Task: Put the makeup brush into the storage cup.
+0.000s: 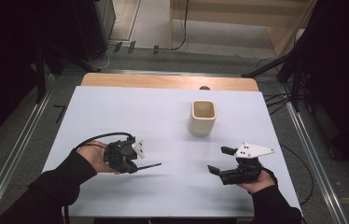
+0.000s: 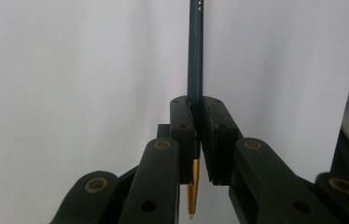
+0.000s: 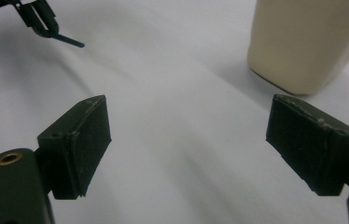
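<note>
A dark teal pencil (image 2: 195, 51) with a gold tip is clamped between the jaws of my left gripper (image 2: 198, 130), running straight out past them over the white tabletop. From above, the left gripper (image 1: 137, 165) sits at the table's left with the pencil (image 1: 150, 165) sticking out to the right, a little above the surface. My right gripper (image 1: 220, 160) rests at the right front, open with nothing between its fingers (image 3: 77, 140). A cream square cup (image 1: 203, 117) stands upright behind it, and the cup (image 3: 310, 42) fills the upper right of the right gripper view.
The white sheet (image 1: 163, 135) covers most of a wooden table (image 1: 168, 82). A small dark knob (image 1: 204, 87) sits at the back edge. Metal rails and cables run along the floor on both sides. The left gripper (image 3: 39, 18) with the pencil appears far off in the right gripper view.
</note>
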